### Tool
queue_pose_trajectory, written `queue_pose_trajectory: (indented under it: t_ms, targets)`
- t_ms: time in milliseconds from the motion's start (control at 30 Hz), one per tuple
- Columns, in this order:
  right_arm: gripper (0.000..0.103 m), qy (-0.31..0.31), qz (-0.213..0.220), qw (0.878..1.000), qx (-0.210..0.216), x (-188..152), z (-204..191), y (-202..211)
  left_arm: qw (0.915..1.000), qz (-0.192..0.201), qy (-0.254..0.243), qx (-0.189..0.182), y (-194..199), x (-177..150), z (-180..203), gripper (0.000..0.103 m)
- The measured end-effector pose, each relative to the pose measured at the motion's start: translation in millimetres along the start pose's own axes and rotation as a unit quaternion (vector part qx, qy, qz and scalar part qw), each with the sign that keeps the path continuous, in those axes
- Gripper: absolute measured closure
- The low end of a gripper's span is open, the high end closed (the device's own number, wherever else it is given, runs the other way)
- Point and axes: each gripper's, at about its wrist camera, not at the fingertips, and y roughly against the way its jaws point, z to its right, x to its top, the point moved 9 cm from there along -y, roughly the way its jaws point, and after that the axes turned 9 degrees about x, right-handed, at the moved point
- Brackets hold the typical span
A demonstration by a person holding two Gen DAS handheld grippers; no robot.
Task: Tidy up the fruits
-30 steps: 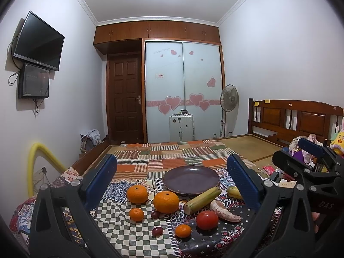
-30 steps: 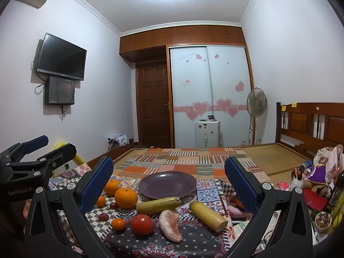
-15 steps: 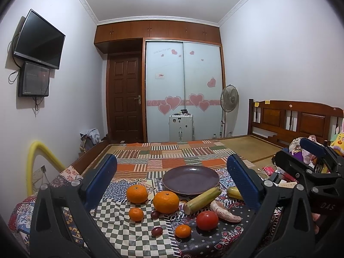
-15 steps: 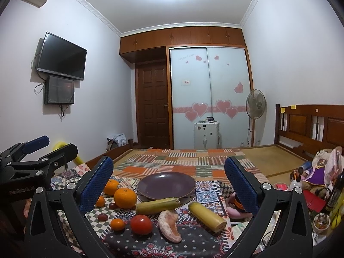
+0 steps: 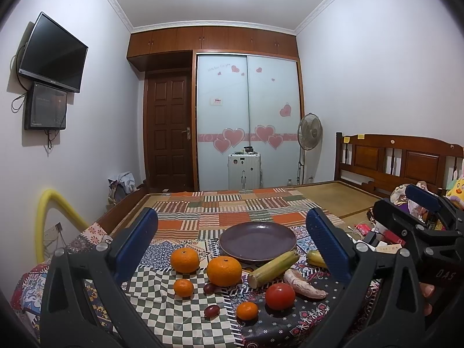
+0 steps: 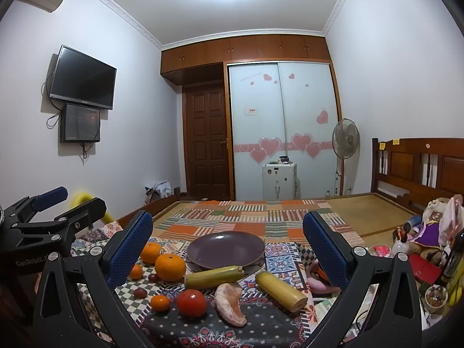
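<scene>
- Blue-padded left gripper [image 5: 232,245] frames the lower half of the left wrist view, jaws spread wide and holding nothing; it hangs above the spread, likely a survey pose before the first pick.
- Lower left of centre: two large oranges [image 5: 184,259] [image 5: 224,270] sit apart on the patchwork cloth [image 5: 232,203], with two small mandarins [image 5: 183,287] [image 5: 246,310] and two dark grapes [image 5: 212,310] nearer the camera. All loose and short of the plate, so nothing looks sorted yet.
- Centre: purple plate [image 5: 257,240] has nothing on it, set behind the fruit as the probable drop target.
- Just right of centre: green sugarcane piece [image 5: 273,264] lies with its far end touching the plate rim; red tomato [image 5: 280,296] and pale sweet potato [image 5: 304,284] lie close in front.
- Right of that: yellow corn-like piece [image 6: 280,286], clearer in the right wrist view.
- Right gripper [image 6: 227,248] is likewise released, nothing between its pads, aimed at the plate.
- Right edge: toys and clutter [image 6: 435,226], well apart from the fruit.
</scene>
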Motion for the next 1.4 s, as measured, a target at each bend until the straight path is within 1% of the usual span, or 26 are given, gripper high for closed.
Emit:
queue_pose_trajectory:
  t_ms: [867, 1000, 1133, 1200, 1267, 1333, 1400]
  targets:
    - [0.000, -0.002, -0.002, 1.000, 0.004, 0, -1, -1, 1.0000, 0.000, 0.000, 0.000, -1, -1, 2, 0.000]
    - [0.000, 0.001, -0.013, 1.000, 0.005, -5, 1, -7, 1.0000, -0.005, -0.001, -0.003, -5, -4, 2, 0.000]
    - [0.000, 0.001, -0.039, 0.999, 0.000, -18, 10, -19, 0.9998, -0.021, 0.000, -0.005, -19, -14, 0, 0.000]
    - [0.000, 0.000, -0.054, 0.999, -0.005, -27, 18, -26, 0.9995, -0.032, 0.000, -0.008, -27, -19, -2, 0.002]
    - [0.000, 0.002, -0.078, 0.997, -0.014, -40, 29, -36, 0.9986, -0.052, -0.002, -0.008, -39, -28, -4, 0.013]
    - [0.000, 0.004, -0.097, 0.995, -0.021, -52, 40, -43, 0.9974, -0.071, -0.006, -0.006, -49, -38, -6, 0.018]
    - [0.006, 0.004, -0.118, 0.993, -0.025, -64, 49, -51, 0.9955, -0.095, -0.006, -0.005, -63, -48, -11, 0.023]
